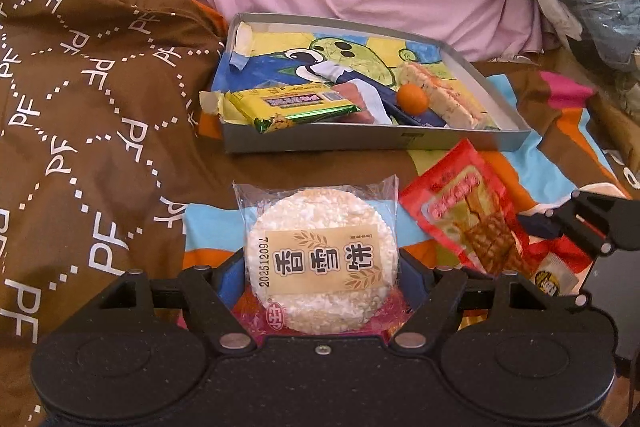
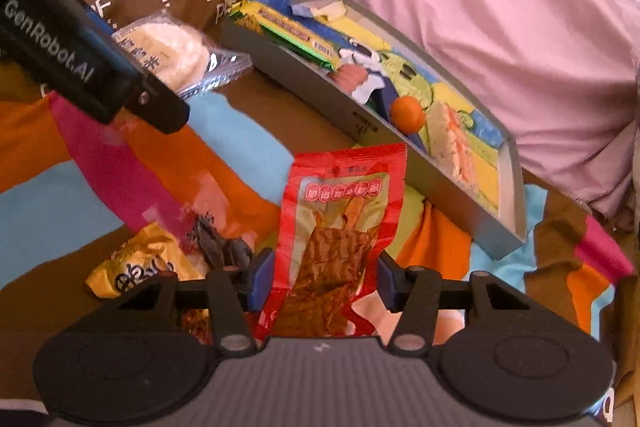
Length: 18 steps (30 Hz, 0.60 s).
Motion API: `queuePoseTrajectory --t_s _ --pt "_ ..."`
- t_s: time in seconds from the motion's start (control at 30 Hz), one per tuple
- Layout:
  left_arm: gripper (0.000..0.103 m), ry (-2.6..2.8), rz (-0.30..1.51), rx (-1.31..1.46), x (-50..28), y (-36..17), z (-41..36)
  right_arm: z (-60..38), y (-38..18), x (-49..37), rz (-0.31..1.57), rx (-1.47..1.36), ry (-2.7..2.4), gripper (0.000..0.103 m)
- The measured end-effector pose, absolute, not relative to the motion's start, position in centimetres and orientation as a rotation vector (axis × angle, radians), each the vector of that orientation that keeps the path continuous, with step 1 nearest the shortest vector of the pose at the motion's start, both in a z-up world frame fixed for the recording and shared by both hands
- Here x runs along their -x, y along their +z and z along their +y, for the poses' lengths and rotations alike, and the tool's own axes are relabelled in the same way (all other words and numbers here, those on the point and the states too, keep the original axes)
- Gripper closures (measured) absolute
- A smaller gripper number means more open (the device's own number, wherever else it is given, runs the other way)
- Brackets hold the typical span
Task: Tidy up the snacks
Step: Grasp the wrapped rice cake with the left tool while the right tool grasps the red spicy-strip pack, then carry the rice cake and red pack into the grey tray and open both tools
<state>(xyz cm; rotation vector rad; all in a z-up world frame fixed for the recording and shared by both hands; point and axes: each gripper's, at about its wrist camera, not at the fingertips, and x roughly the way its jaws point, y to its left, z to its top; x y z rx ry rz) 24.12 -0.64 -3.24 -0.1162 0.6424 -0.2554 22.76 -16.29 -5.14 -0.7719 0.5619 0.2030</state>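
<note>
Two claws gripping: left gripper (image 1: 322,267) clamps rice cracker (image 1: 322,261) (centred), right gripper (image 2: 322,277) red packet (image 2: 340,231).

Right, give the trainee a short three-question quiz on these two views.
1. True or false: the orange ball lies inside the tray.
2. Which snack sits between the fingers of the left gripper? A) the yellow bar B) the rice cracker C) the red packet
3. Fill in: the right gripper has the ____ packet between its fingers.

Key
1. True. The ball rests in the tray, beside a pale wrapped cracker bar.
2. B. The rice cracker is there; the yellow bar is already in the tray.
3. Red. The red packet lies on the bedcover, outside the tray.
</note>
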Motion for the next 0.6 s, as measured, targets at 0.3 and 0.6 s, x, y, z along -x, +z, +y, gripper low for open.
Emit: queuePoseTrajectory --t_s 0.3,0.6 --pt "0.027 -0.254 0.649 0.11 -23.9 -3.0 -0.8 -16.1 -5.1 -24.9 0.604 0.685 0.237 0.036" --pt "0.027 -0.262 0.628 0.11 -24.1 -2.4 -1.2 -16.4 -3.2 -22.9 0.527 0.71 0.253 0.054"
